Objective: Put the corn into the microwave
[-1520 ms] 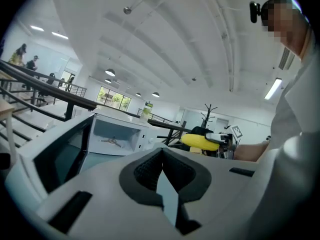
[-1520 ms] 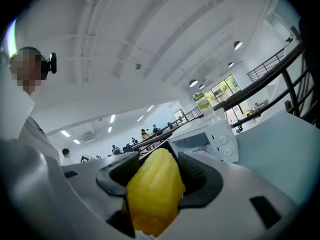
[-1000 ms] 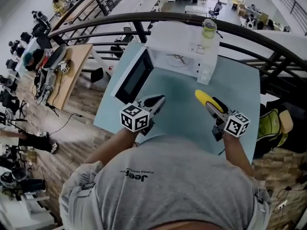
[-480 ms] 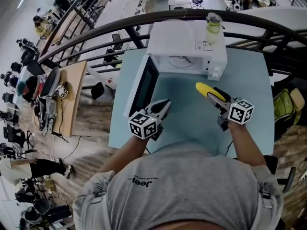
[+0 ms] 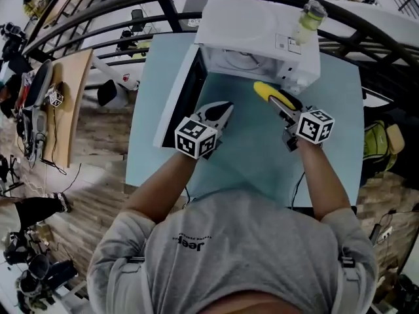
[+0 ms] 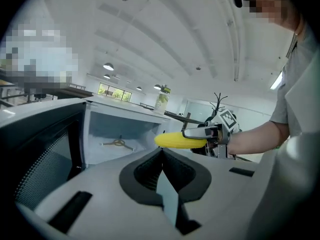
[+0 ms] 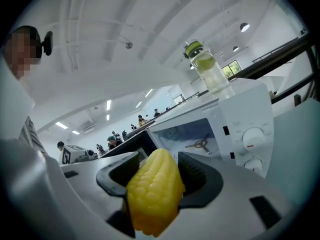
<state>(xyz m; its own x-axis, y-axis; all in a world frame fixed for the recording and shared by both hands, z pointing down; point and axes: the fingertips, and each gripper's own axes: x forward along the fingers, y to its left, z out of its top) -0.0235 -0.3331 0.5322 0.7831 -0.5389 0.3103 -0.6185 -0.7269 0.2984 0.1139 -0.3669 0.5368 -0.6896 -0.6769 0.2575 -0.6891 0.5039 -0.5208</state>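
The yellow corn (image 5: 267, 91) is gripped at its near end by my right gripper (image 5: 280, 101) and points at the open mouth of the white microwave (image 5: 252, 25). In the right gripper view the corn (image 7: 152, 194) sits between the pads of the right gripper (image 7: 155, 171), just short of the cavity (image 7: 192, 134). My left gripper (image 5: 220, 112) hovers over the table beside the open door (image 5: 180, 103), jaws together with nothing in them. In the left gripper view that gripper (image 6: 162, 156) faces the cavity (image 6: 115, 129), with the corn (image 6: 175, 141) crossing in from the right.
A bottle of pale liquid (image 5: 308, 19) stands on the microwave's top right corner, above the knobs (image 7: 252, 136). The microwave sits at the far edge of the light blue table (image 5: 255, 156), with a dark railing (image 5: 393, 44) behind. The door swings out to the left.
Both grippers have moved forward toward the microwave. The corn's tip, once over the middle of the table, now lies close to the cavity's opening.
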